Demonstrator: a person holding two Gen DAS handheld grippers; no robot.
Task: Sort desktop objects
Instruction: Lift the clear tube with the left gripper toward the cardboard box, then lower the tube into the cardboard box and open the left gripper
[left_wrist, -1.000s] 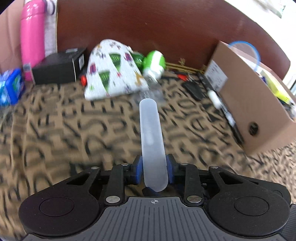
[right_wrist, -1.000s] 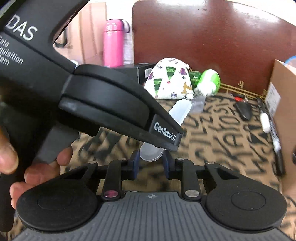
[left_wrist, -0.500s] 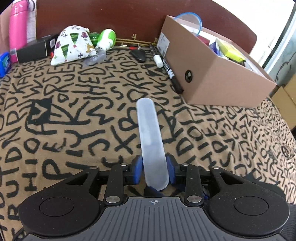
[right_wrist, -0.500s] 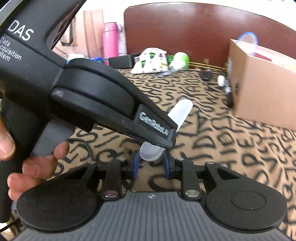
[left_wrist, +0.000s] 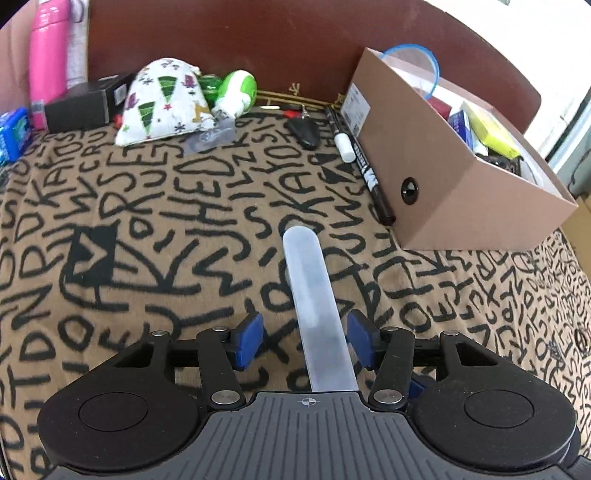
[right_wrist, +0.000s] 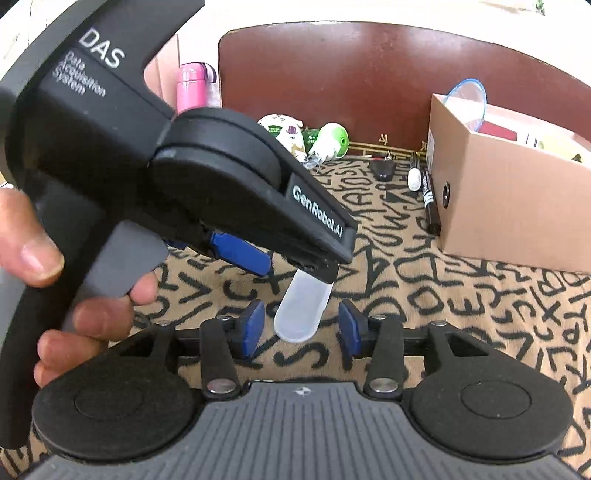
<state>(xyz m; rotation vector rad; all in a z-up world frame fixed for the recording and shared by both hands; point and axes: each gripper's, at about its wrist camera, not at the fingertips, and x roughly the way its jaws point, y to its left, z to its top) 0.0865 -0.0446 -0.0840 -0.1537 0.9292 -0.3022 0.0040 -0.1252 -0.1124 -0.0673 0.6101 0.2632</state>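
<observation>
A frosted translucent plastic case (left_wrist: 314, 295) lies lengthwise between the fingers of my left gripper (left_wrist: 306, 339), whose blue pads stand apart from it, so the left gripper is open. In the right wrist view the case's rounded end (right_wrist: 301, 314) sits between the spread pads of my right gripper (right_wrist: 301, 328), which is open too. The left gripper's black body (right_wrist: 221, 192), held by a hand, fills the left of that view and hides the rest of the case. A brown cardboard box (left_wrist: 443, 177) with several items inside stands at the right.
On the letter-patterned cloth (left_wrist: 147, 221) at the back lie a white Christmas-print pouch (left_wrist: 162, 103), a green-and-white bottle (left_wrist: 236, 92), a black key fob (left_wrist: 304, 133), a black marker (left_wrist: 365, 170), a black box (left_wrist: 85, 107) and a pink flask (left_wrist: 48, 55).
Both grippers have opened off the plastic case, which they held shut half a second ago. The case now rests lower, close to the cloth. The view pulled back from the far objects.
</observation>
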